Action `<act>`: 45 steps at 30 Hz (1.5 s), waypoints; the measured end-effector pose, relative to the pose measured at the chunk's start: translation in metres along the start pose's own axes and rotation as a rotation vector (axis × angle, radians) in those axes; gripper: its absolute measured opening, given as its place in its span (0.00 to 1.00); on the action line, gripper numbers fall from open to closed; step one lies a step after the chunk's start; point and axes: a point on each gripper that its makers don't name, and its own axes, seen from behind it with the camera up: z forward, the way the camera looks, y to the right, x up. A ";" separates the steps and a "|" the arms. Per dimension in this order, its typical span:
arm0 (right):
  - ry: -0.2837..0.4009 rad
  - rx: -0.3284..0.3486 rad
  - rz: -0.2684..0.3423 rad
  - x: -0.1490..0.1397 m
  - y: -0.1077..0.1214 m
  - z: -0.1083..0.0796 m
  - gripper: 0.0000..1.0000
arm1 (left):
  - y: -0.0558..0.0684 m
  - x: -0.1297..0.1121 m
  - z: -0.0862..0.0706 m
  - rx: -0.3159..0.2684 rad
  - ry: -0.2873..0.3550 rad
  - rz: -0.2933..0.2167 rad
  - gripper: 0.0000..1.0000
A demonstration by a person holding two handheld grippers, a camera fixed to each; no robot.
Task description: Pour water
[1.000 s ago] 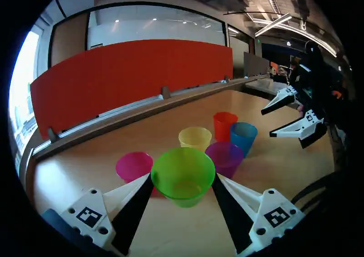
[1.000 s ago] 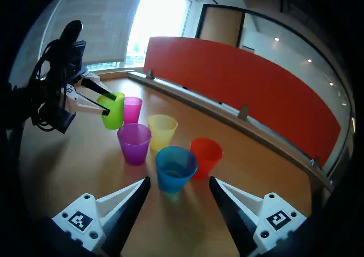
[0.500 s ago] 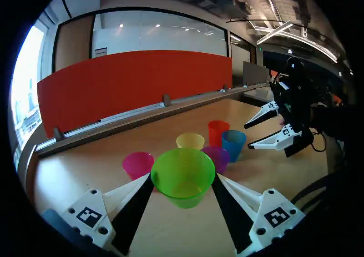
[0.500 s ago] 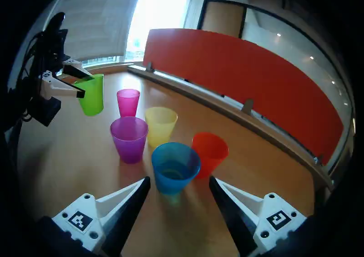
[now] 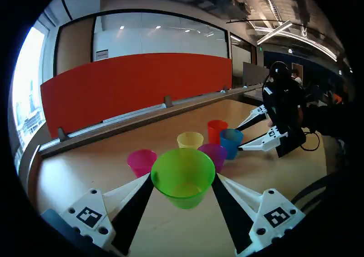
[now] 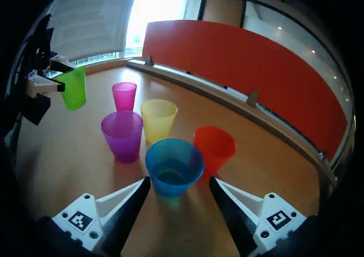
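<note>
**Two tongs, six cups: green one aloft, blue one closed in on**

Two fingers of the left tongs [image 5: 182, 180] press on either side of the green cup [image 5: 183, 165], low in the centre of the left gripper view. The right tongs [image 6: 179, 180] stand wide apart, holding nothing. The blue cup [image 6: 174, 166] sits just ahead of their tips, low in the centre of the right gripper view.

Since a second ago the right tongs have drawn in from the right edge of the left gripper view to the blue cup. The green cup has slid away from the cluster to the upper left of the right gripper view, clear of the desk [image 6: 68, 166].

Around the blue cup crowd the purple cup [image 6: 122, 135] on its left, the yellow cup [image 6: 159, 119] behind and the red cup [image 6: 214, 148] just beside it on the right. The pink cup [image 6: 124, 95] stands farther back. A red partition [image 6: 255, 61] lines the desk's far edge.

The right gripper view looks down into the blue cup; whether it holds water I cannot tell. That view also has a bright window [image 6: 154, 16]. The left gripper view gives the right tongs side-on, one finger either side of the blue cup, under ceiling lights [image 5: 273, 27].
</note>
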 end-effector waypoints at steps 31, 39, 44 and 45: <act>0.019 0.034 0.022 0.011 -0.008 0.026 0.92 | 0.002 -0.004 -0.009 0.000 -0.002 0.005 0.88; 0.036 0.031 0.027 0.014 -0.009 0.021 0.91 | 0.004 -0.006 -0.008 -0.003 -0.002 0.000 0.88; 0.073 0.024 0.026 0.028 -0.009 0.008 0.91 | 0.006 -0.004 -0.009 -0.004 0.000 0.002 0.88; 0.082 0.022 0.027 0.032 -0.009 0.005 0.91 | 0.006 -0.004 -0.009 -0.004 0.002 0.003 0.88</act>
